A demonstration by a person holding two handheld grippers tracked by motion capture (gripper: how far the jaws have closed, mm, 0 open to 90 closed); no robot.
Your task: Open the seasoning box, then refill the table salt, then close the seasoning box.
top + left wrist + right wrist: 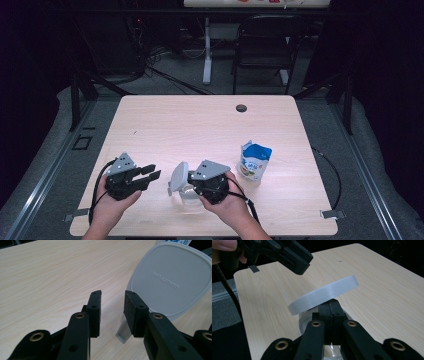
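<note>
On the near half of the wooden table, a clear plastic container stands with its pale grey lid tipped up on edge at its left side, leaning over the open mouth. The right gripper sits directly on the container; seen along its own jaws in the right gripper view, the pads are pressed together with a thin bit of the container's rim apparently pinched between them, though the contact itself is hard to make out. The left gripper hovers just left of the lid with its jaws parted and nothing between them; in the left gripper view, the lid and its small pull tab lie just ahead and to the right of the pads. A blue-and-white pouch stands to the right, apart from the work. The step in hand looks like taking the lid off while the right gripper steadies the container. The next move calls for the left gripper to reach right, close on the lid's edge or tab, and lift it clear without tipping the container.
</note>
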